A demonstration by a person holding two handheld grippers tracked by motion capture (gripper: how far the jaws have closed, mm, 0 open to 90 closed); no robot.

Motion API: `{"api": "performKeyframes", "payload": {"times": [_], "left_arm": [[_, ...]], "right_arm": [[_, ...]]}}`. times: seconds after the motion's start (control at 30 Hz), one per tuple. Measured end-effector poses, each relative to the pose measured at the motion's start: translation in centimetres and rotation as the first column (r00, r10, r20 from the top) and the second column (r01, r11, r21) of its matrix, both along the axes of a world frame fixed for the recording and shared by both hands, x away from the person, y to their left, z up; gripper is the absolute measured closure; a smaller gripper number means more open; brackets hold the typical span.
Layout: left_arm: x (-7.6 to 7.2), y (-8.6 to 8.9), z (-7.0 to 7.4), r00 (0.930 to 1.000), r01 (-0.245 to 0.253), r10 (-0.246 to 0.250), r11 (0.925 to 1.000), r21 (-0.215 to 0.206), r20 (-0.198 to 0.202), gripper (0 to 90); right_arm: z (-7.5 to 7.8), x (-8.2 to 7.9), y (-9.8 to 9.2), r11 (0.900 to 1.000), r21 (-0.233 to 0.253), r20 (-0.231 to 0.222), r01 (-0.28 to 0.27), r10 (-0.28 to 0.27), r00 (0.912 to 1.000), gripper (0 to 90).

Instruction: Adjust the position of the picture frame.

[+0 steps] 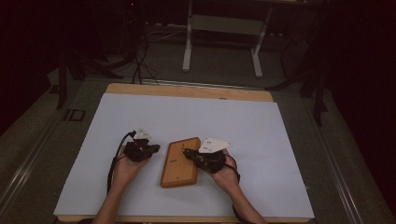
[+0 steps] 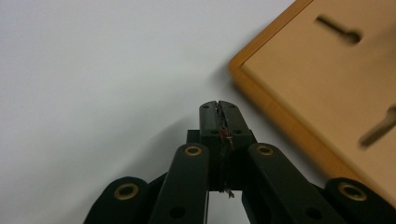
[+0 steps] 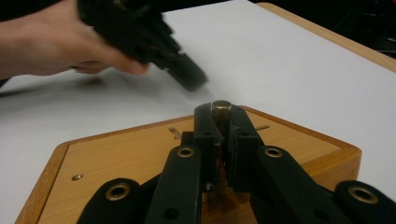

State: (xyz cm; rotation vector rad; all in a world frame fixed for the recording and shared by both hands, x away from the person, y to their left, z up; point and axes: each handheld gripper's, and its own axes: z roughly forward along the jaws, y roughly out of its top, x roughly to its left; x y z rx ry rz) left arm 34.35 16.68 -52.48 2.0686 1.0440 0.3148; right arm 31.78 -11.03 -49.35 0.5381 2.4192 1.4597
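Broadly, a desk (image 1: 140,91) covered by a white sheet (image 1: 187,121) carries a wooden board (image 1: 179,163) with keyhole slots, lying near the front edge between the person's 2 hands. Over the board's right part the right gripper (image 3: 221,111) has its fingers closed on a small brass cylinder (image 3: 221,107), held just above the wood. Just left of the board, the left gripper (image 2: 218,108) hovers above the sheet with its fingers pressed together, pinching nothing I can make out.
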Motion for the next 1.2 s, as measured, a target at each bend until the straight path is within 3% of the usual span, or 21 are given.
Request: {"api": "performKeyframes", "payload": {"times": [0.2,0.5,0.57,0.73,0.77,0.83,1.03,1.2], "left_arm": [[1.4,-0.7,0.0,0.9995,0.012,-0.011,0.9990,-0.044,0.028,89.6],[3.0,-1.6,-0.8,0.9992,0.040,-0.039,0.9966,-0.072,0.013,89.6],[3.5,-2.0,-0.7,0.9979,0.064,-0.063,0.9936,-0.093,0.016,89.5],[4.9,-3.0,-0.6,0.9937,0.112,-0.112,0.9900,-0.086,0.010,89.6],[5.4,-3.4,-0.8,0.9895,0.143,-0.144,0.9846,-0.101,-0.008,89.6],[5.5,-3.6,-1.0,0.9863,0.160,-0.163,0.9827,-0.093,-0.024,89.6],[5.1,-2.7,-0.6,0.9875,0.153,-0.156,0.9846,-0.085,-0.026,90.0],[5.1,-3.0,-0.9,0.9874,0.155,-0.156,0.9873,-0.035,-0.027,90.0]], "right_arm": [[-0.2,-0.7,0.6,0.998,0.008,-0.007,-0.061,0.061,0.9981,84.6],[-0.4,-1.0,1.0,0.994,0.003,-0.008,-0.109,0.109,0.9940,84.6],[-0.5,-1.1,1.1,0.992,0.000,-0.007,-0.126,0.126,0.9920,84.6],[-0.7,-1.1,1.2,0.990,-0.003,-0.008,-0.140,0.140,0.9902,84.6],[-0.7,-1.0,1.2,0.990,-0.005,-0.005,-0.138,0.138,0.9905,84.6],[-0.7,-1.0,1.2,0.991,-0.006,-0.006,-0.135,0.134,0.9909,84.6],[-0.5,-0.5,0.7,0.993,-0.018,-0.009,-0.118,0.118,0.9930,84.6],[-0.4,0.0,-0.1,0.995,-0.029,-0.006,-0.098,0.098,0.9952,84.6]]}}
